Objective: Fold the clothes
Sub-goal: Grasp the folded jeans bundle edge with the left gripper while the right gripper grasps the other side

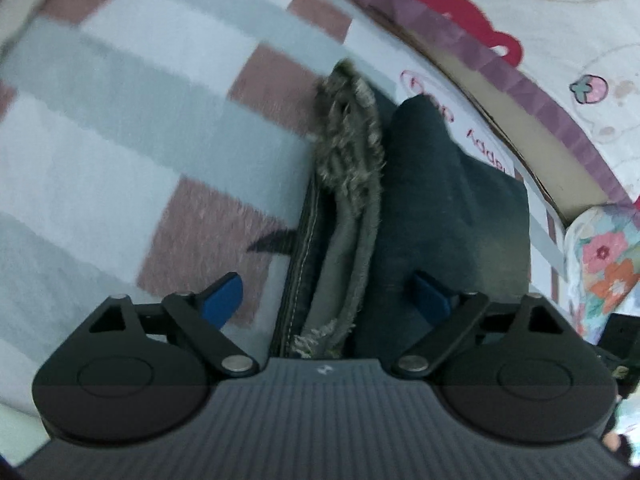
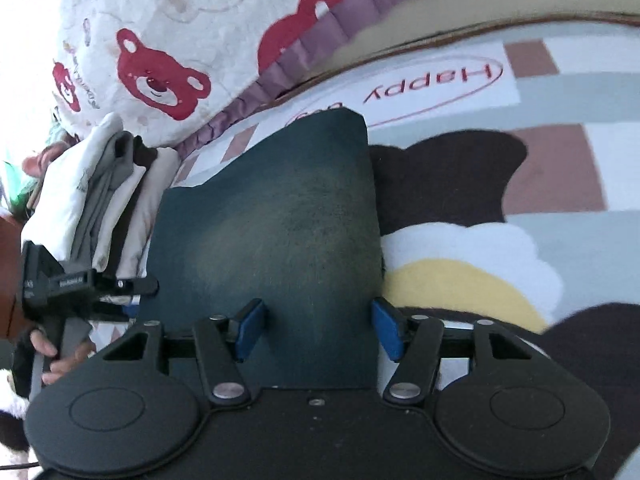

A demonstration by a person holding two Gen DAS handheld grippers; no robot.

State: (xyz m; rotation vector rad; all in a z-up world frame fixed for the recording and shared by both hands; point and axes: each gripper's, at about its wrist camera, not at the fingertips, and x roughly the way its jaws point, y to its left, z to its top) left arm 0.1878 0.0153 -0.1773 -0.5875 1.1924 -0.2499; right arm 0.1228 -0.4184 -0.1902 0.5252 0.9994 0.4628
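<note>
A checked blanket (image 1: 120,128) covered the bed. A bear-print quilt (image 2: 160,40) lay beyond it. A purple frill (image 2: 304,48) ran between them.

The folded dark blue denim garment (image 2: 268,216) shows a grey-green frayed hem (image 1: 348,152) and pale stitching; the checked bedspread (image 1: 120,120) beneath it carries pale grey, white and dusty pink blocks, a yellow patch and red lettering; the white quilted blanket (image 2: 160,20) bears red bear faces and a purple ruffle; both tongs have blue pads (image 2: 250,330) on black arms.

Soft, even daylight, motion blur over the checked blanket (image 1: 120,128), strong fisheye bending at the edges
</note>
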